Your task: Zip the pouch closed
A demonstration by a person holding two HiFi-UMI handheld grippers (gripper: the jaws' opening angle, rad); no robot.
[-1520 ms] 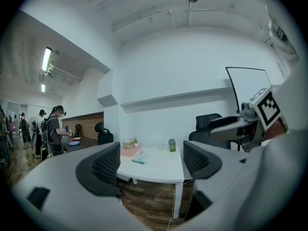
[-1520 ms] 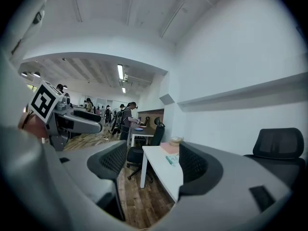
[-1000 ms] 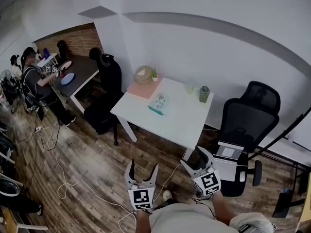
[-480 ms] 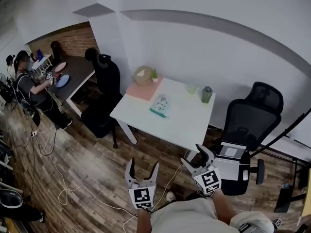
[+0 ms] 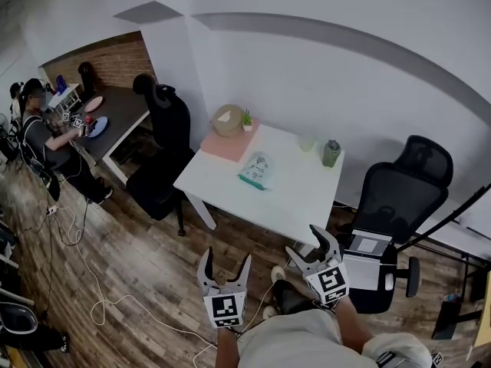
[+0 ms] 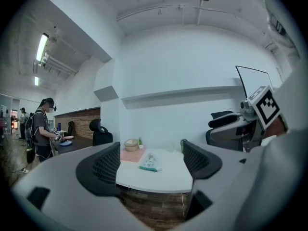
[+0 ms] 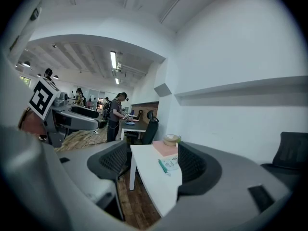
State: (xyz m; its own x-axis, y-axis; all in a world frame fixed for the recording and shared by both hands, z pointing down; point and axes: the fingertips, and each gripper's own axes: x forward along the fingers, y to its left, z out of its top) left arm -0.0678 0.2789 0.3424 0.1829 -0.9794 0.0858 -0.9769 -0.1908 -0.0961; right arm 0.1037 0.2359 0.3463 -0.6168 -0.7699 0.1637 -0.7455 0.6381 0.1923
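The pouch [image 5: 256, 170] is pale with a teal edge and lies flat near the middle of the white table [image 5: 288, 198]. It also shows in the left gripper view [image 6: 150, 163] and the right gripper view [image 7: 168, 165]. My left gripper [image 5: 223, 269] is held over the wooden floor, well short of the table, open and empty. My right gripper [image 5: 308, 243] hangs near the table's front right corner, also open with nothing between its fingers. Neither gripper touches the pouch.
On the table stand a pink mat [image 5: 229, 143], a woven bowl [image 5: 228, 119], a small plant [image 5: 247, 119], a cup [image 5: 307, 142] and a dark bottle [image 5: 331, 152]. Black office chairs [image 5: 399, 198] [image 5: 164, 156] flank it. Cables [image 5: 84, 244] trail on the floor. A person [image 5: 40, 133] works at a far desk.
The view and both grippers have shifted a little nearer the table. A foot now shows below, between the grippers. Both grippers stay open.
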